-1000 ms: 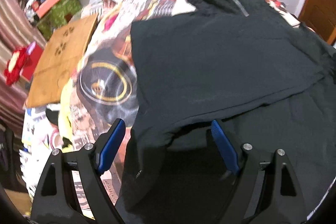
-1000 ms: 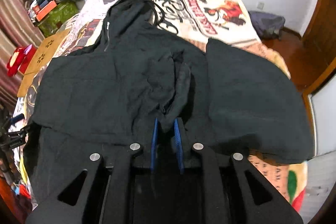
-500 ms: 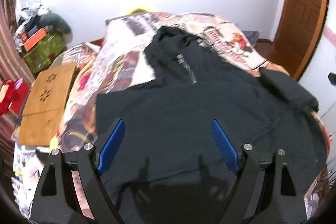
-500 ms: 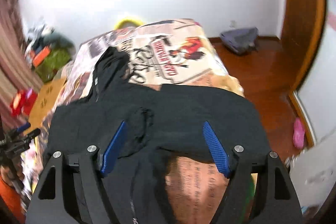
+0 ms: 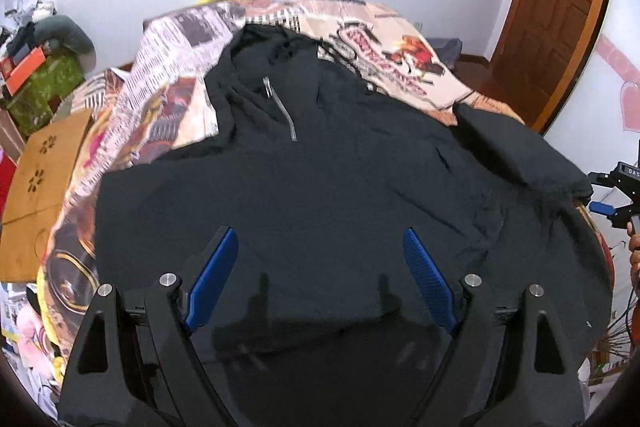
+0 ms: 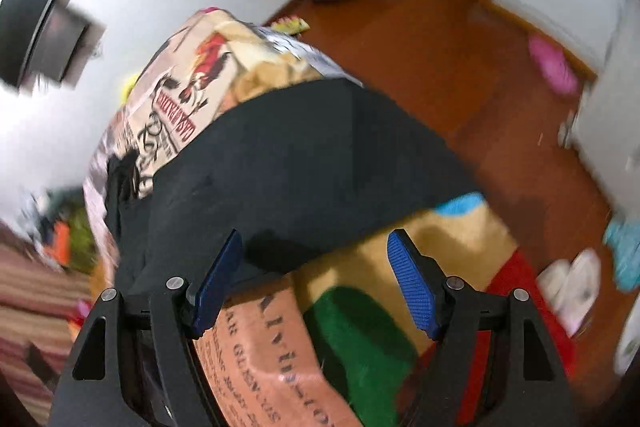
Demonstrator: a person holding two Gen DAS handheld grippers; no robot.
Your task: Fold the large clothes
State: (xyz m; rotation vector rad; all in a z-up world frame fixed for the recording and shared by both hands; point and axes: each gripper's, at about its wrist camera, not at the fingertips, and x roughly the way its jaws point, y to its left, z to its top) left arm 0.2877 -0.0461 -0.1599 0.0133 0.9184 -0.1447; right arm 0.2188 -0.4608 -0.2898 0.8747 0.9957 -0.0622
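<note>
A black zip-front hooded jacket of thin fabric [image 5: 320,195] is spread over the bed with the printed newspaper-pattern cover [image 5: 176,67], its hood toward the head of the bed and its long axis running from the hood down to the hem at the foot edge. At the left, the left tool [image 5: 320,283] is held above the lower body of the jacket, pointed steeply down, with its blue pads well apart and nothing between them. At the right, the jacket's folded sleeve [image 6: 304,163] lies across the right edge of the bed, just ahead of the right tool [image 6: 316,287]. This tool is also tilted down, its pads apart and empty. The right-wrist view is blurred, so whether the left pad touches the cloth cannot be told. The sleeve is judged nearer the right hand, which is likely to take it next.
</note>
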